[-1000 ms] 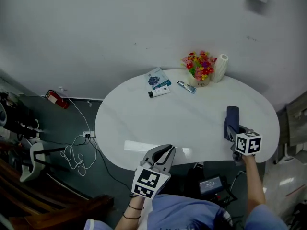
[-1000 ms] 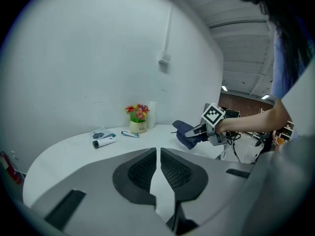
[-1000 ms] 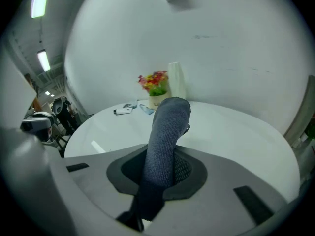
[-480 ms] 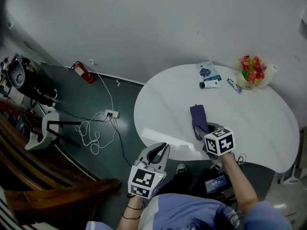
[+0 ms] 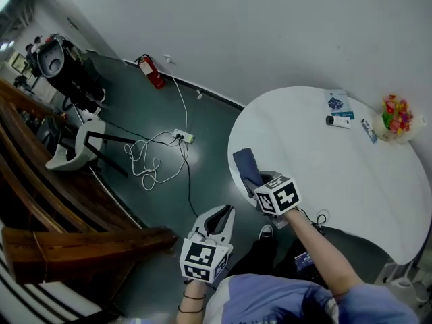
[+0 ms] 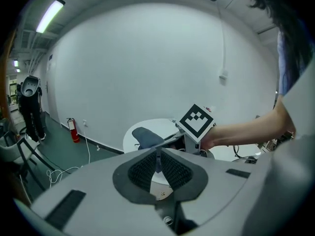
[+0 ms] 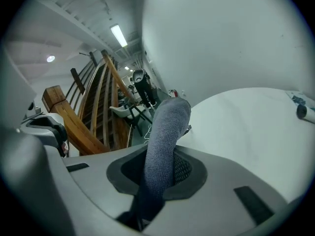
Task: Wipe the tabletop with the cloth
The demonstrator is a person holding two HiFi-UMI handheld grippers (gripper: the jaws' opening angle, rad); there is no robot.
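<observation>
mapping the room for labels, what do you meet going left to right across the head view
white chair → fire extinguisher → cloth → blue packet → flowers

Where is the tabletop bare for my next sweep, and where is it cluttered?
Bare: the whole middle and near side of the tabletop, rightward from the cloth in the right hand-held gripper at the left end. Crowded: the far rim, with a packet, tubes and flowers.

The left claw [image 6: 157, 155] is pressing its jaws together, empty. Ahead, the right claw [image 6: 170, 138] is gripping the cloth [image 6: 144, 136] on the tabletop [image 6: 152, 124].
</observation>
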